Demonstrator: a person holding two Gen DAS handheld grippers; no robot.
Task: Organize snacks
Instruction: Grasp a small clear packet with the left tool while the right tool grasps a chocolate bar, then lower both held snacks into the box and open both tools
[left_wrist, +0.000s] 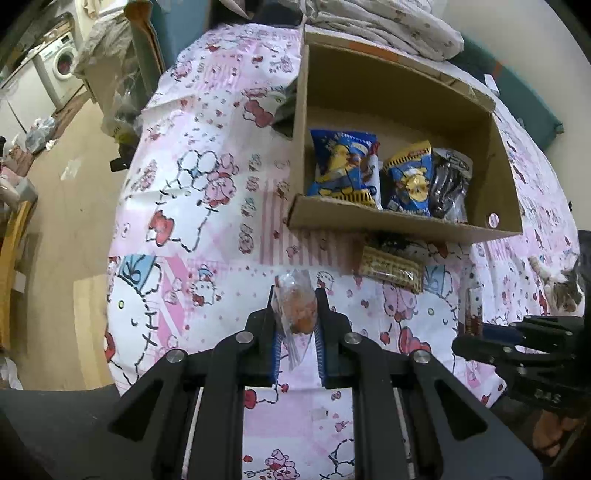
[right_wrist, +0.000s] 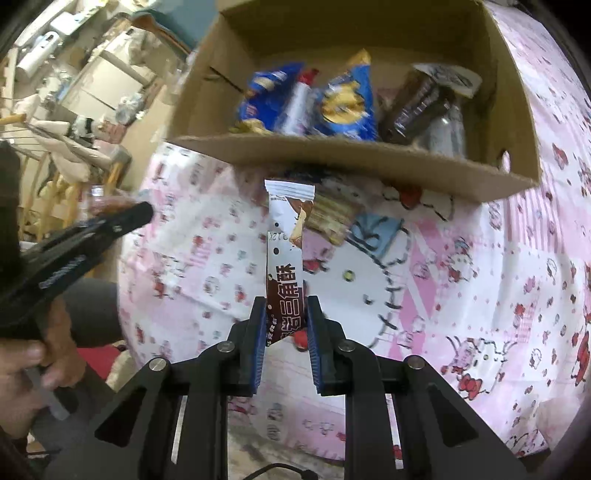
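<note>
Nearest the left wrist camera, the left tongs (left_wrist: 295, 295) are closed on a clear packet of orange snack (left_wrist: 297, 306), held above the surface (left_wrist: 207, 229), which is covered in a pink and white cartoon-cat cloth. The right tongs (right_wrist: 286, 299) pinch a long white and brown wrapped bar (right_wrist: 286, 258), which sticks up between the blue pads toward the cardboard box (right_wrist: 369, 170).

The box lies open on the cloth. Inside, along its near wall, stand two blue and yellow snack bags (left_wrist: 343, 166), side by side, and just right of them a dark packet (left_wrist: 450, 181). Outside, just beside the near wall, a yellowish wafer pack (left_wrist: 391, 266) lies flat on the cloth.

At the right edge of the left view, a cat (left_wrist: 557, 284) shows partly. Past the surface's left side are a bare tan floor (left_wrist: 74, 206) and a washing machine (left_wrist: 61, 62) against the far wall. Folded bedding (left_wrist: 388, 22) is piled beyond the box.
</note>
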